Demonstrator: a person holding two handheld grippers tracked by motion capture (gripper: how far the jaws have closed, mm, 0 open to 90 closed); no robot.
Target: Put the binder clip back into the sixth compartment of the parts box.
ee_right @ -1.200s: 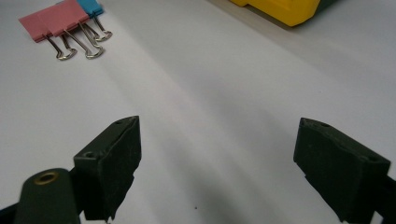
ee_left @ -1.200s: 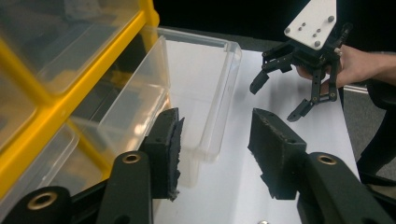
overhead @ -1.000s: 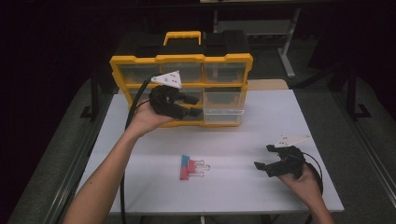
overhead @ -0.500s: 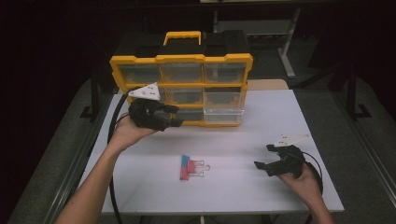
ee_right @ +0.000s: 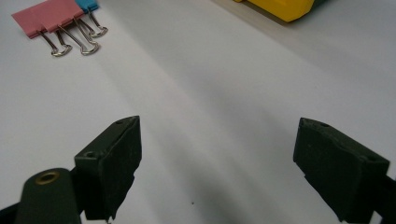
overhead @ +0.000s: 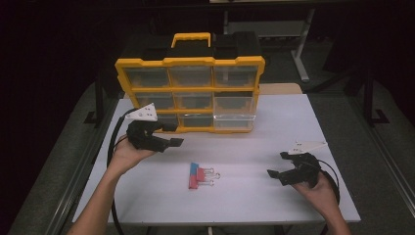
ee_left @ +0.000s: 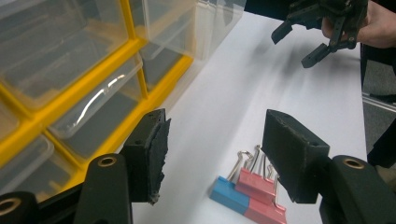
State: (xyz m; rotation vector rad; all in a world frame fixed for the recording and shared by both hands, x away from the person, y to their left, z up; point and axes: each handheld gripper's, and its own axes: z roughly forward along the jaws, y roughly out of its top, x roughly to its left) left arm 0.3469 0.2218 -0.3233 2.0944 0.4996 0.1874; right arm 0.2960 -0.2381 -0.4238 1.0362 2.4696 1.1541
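Note:
Three binder clips lie together mid-table, one blue (overhead: 194, 167) and two pink (overhead: 196, 179). My left gripper (overhead: 172, 134) hovers open over the table's left side, just in front of the yellow drawer organizer (overhead: 191, 62). In the left gripper view its jaws (ee_left: 219, 158) stand wide apart above the blue clip (ee_left: 228, 193) and the pink clips (ee_left: 259, 196). My right gripper (overhead: 278, 165) is open near the table's front right and holds nothing. In the right gripper view its jaws (ee_right: 217, 168) frame bare table, with the pink clips (ee_right: 46, 16) far off at upper left.
The organizer has clear plastic drawers (overhead: 190, 100) in three rows and stands at the back of the white table (overhead: 293, 117). Its right-hand lower drawers (overhead: 235, 110) seem to stick out slightly. A black cable (overhead: 113, 147) trails from the left gripper. Dark floor surrounds the table.
My left gripper has drawn back from the organizer's drawers, moving left and toward the person. The right gripper and the clips have stayed put.

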